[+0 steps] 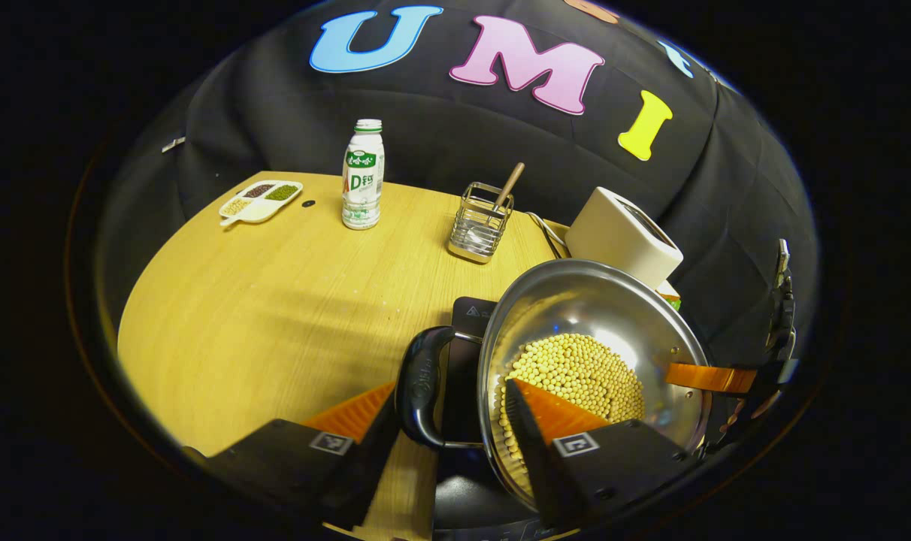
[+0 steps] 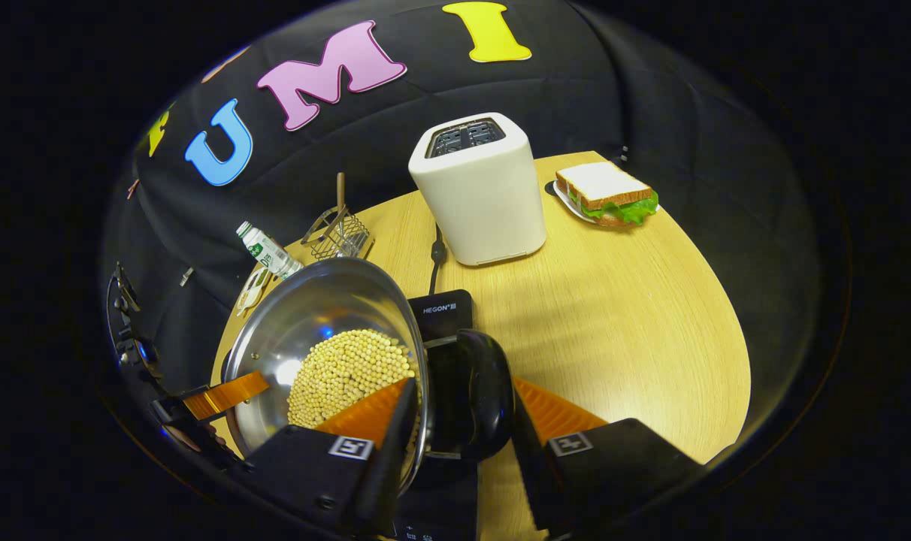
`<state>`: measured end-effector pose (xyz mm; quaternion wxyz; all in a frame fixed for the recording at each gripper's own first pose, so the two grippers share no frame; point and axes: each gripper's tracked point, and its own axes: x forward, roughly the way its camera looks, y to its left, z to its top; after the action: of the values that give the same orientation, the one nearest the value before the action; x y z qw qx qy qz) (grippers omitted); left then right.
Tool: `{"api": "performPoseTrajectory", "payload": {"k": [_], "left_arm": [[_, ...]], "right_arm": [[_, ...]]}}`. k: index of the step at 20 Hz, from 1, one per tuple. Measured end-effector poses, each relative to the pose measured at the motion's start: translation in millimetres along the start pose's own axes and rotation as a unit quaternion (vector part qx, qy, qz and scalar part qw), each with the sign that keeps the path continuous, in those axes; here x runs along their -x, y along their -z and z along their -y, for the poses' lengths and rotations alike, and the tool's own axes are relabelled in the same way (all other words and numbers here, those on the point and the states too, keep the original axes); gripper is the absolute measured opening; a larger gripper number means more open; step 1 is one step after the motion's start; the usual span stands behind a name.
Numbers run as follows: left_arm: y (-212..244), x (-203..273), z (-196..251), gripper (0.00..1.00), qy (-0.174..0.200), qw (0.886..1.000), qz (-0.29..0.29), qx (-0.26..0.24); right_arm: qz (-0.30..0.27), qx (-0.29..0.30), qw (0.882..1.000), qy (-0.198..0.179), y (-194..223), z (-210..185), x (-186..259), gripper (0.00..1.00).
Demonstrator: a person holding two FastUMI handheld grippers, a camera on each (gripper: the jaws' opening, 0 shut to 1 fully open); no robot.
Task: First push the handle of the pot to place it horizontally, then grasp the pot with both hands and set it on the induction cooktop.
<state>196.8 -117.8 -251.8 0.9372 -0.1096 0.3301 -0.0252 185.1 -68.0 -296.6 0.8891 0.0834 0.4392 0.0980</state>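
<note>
Straddling the pot's (image 1: 591, 361) near side, the left gripper (image 1: 448, 409) is seen in the left gripper view with one finger outside the black loop handle (image 1: 418, 391) and the other finger inside the bowl over the soybeans (image 1: 583, 372), so the handle and rim lie between them; whether both fingers press on it cannot be told. In the right gripper view the right gripper (image 2: 463, 413) is placed likewise at the opposite side: one finger lies inside the pot (image 2: 328, 323) over the beans, the other outside the second black handle (image 2: 474, 394), the rim and handle between them, and firm contact cannot be confirmed. The pot is seen directly over the black induction cooktop (image 2: 444, 312), tilted in both views. Behind it on the counter (image 2: 636, 315) a white toaster (image 2: 478, 191) is stood, with a sandwich (image 2: 606, 195) on a plate beyond. A bottle (image 1: 363, 176), a wire holder (image 1: 482, 222) and a divided dish (image 1: 260, 200) are set farther back.
</note>
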Motion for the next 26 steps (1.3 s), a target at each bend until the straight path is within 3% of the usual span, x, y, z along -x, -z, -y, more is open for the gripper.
{"api": "performPoseTrajectory", "payload": {"k": [1, 2, 3, 5, 11, 15, 19, 26], "left_arm": [[-1, 3, -2, 0.87, -0.009, 1.000, 0.002, -0.007], [-2, 6, -1, 0.96, -0.009, 1.000, 0.004, -0.011], [-1, 11, 3, 0.96, -0.007, 1.000, 0.004, -0.014], [-4, 24, 5, 0.96, -0.014, 1.000, 0.015, -0.023], [-37, 81, 10, 0.96, -0.044, 0.992, 0.105, -0.058], [-59, 131, 14, 0.95, -0.045, 0.981, 0.163, -0.090], [-77, 203, 12, 0.95, -0.047, 0.966, 0.229, -0.108], [-88, 333, 2, 0.95, -0.067, 0.931, 0.339, -0.121]], "right_arm": [[0.000, -0.001, 1.000, -0.002, 3, -1, 5, 0.71], [0.002, -0.005, 1.000, -0.003, 5, -1, 4, 0.84], [0.003, -0.008, 1.000, -0.005, 8, -2, 7, 0.84], [0.007, -0.010, 1.000, 0.000, 11, 3, 13, 1.00], [0.071, 0.020, 0.997, 0.029, 0, 9, 61, 0.99], [0.152, 0.049, 0.985, 0.067, -20, 10, 116, 0.99], [0.245, 0.056, 0.964, 0.085, -47, -7, 191, 0.99], [0.409, 0.059, 0.907, 0.076, -78, -51, 331, 0.98]]}}
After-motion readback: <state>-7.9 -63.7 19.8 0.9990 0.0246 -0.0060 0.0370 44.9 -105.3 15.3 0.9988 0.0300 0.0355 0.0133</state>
